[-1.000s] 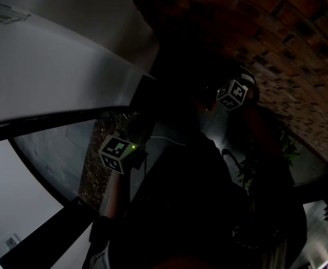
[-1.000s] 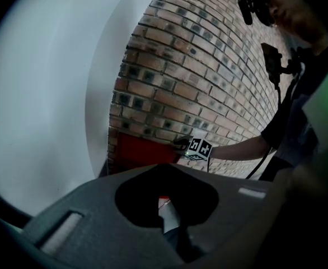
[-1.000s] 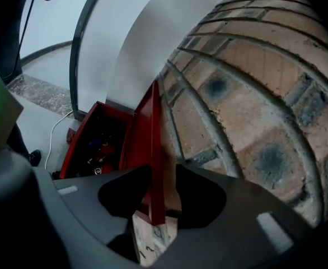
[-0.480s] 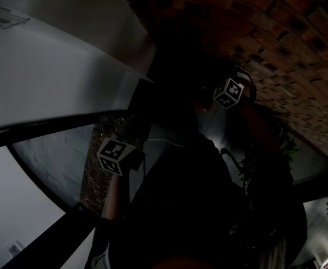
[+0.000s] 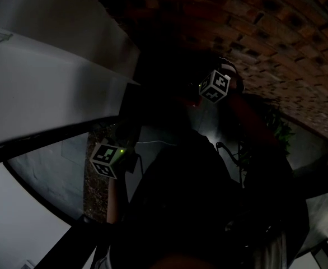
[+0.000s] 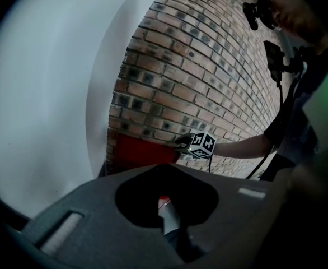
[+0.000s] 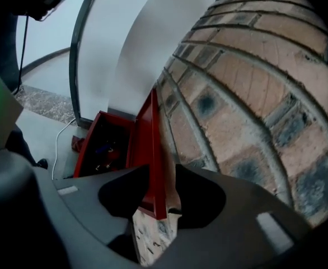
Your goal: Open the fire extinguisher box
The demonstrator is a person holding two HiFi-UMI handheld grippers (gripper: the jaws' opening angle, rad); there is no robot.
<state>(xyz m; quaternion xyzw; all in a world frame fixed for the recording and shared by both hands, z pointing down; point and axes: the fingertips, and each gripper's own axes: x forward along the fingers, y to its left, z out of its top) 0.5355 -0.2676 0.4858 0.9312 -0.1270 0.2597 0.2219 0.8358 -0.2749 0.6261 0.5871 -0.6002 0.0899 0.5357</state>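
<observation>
Red fire extinguisher box (image 7: pixel 105 144) low on brick wall (image 7: pixel 248 94), door (image 7: pixel 151 150) ajar | right tongs (image 7: pixel 155 220) just opening, door edge between | left tongs (image 6: pixel 168 220) nearly closed, empty | door probably stiff, light: grip free edge

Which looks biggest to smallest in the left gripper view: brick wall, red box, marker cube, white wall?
1. white wall and brick wall: both fill large areas and look too alike to rank; the white wall also seems nearer the camera.
2. red box
3. marker cube: smallest.

Fire extinguisher box (image 7: pixel 147 150) red, brick wall (image 7: pixel 253 66) brown with dark spots.
</observation>
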